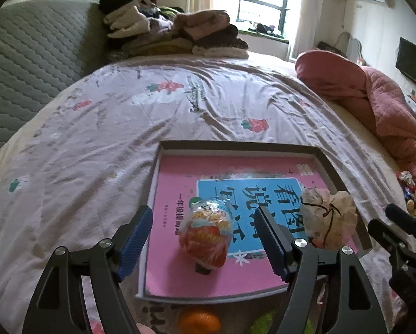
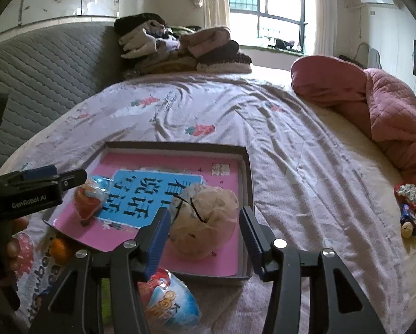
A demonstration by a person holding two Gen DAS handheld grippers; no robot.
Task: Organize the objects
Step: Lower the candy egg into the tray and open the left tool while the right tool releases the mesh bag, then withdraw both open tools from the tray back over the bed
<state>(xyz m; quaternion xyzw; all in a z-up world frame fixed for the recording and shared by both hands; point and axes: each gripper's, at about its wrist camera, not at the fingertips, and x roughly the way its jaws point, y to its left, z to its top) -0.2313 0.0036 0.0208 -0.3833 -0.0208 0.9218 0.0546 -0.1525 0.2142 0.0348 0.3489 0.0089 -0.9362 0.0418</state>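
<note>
A shallow grey box (image 1: 235,146) lies on the bed with a pink and blue book (image 1: 180,172) flat inside it. On the book rests an egg-shaped toy in a red and blue wrapper (image 1: 208,236). My left gripper (image 1: 203,214) stands open around it, pads clear of both sides. A white drawstring pouch (image 2: 208,233) sits on the book at the box's right side. My right gripper (image 2: 205,213) is open around the pouch, with a gap at the right pad. A second wrapped egg toy (image 2: 168,300) lies outside the box, under the right gripper's left finger.
A tangerine (image 2: 58,249) lies by the box's near corner. Folded clothes (image 1: 174,33) are stacked at the head of the bed against a grey quilted headboard (image 1: 35,55). A pink quilt (image 2: 389,117) is bunched on the right, with small wrapped items (image 2: 408,208) beside it.
</note>
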